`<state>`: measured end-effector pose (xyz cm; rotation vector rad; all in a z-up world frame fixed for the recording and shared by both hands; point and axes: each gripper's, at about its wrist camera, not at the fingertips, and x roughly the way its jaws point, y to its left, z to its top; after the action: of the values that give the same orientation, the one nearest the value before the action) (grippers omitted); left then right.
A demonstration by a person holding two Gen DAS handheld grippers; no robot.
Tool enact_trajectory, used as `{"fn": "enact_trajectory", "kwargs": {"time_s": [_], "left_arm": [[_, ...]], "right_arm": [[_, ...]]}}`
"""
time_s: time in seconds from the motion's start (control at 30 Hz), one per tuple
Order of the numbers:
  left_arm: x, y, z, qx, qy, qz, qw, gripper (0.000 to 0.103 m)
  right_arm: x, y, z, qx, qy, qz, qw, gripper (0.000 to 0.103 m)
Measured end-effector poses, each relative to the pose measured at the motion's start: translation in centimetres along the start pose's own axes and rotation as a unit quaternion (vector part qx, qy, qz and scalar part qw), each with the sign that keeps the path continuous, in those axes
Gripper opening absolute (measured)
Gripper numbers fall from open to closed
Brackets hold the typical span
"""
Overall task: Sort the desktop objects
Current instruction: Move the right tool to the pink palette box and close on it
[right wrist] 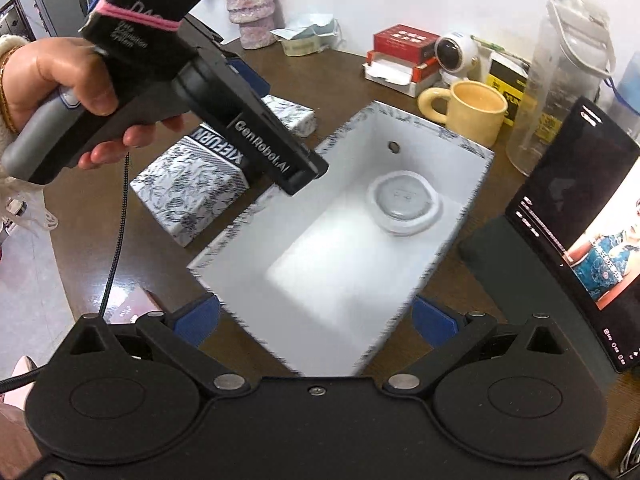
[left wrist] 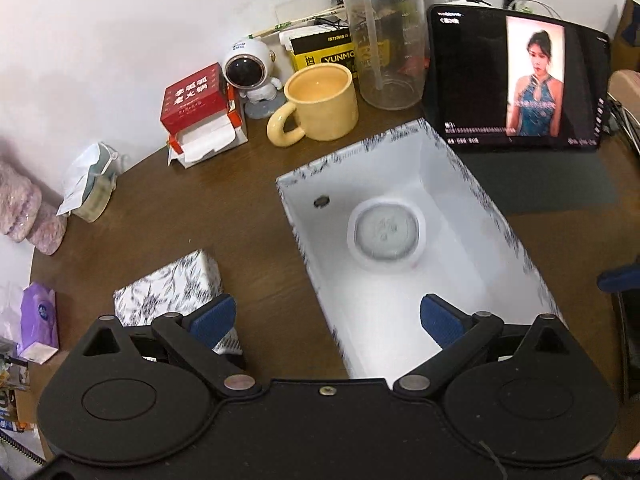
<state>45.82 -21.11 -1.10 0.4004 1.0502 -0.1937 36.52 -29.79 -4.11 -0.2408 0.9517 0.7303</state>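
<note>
Both hand-held grippers, left (left wrist: 326,320) and right (right wrist: 316,316), are held apart, empty; the round lid (left wrist: 386,234), judged light and slippery, is best pinched at its rim.

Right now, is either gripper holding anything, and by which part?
Nothing is held. The left gripper and right gripper are both open above the white box, fingers empty.
</note>
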Motion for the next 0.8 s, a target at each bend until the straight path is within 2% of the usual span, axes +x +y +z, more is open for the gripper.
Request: {"fn": "enact_trajectory", "kwargs": {"time_s": [0.47,0.8], "left_arm": [[-5.4,2.9,-9.1,0.000,0.004,-0.001,1.0000,0.099],[-8.4,4.9,-16.4,-0.020,0.016,0.003,0.9997,0.099]], "right_arm": [[0.3,10.1,-0.5,-0.044,0.004,0.016,0.999,0.103],[2.7,16.1,-1.7,-0.115,0.031,0.051,0.991,0.103]]}}
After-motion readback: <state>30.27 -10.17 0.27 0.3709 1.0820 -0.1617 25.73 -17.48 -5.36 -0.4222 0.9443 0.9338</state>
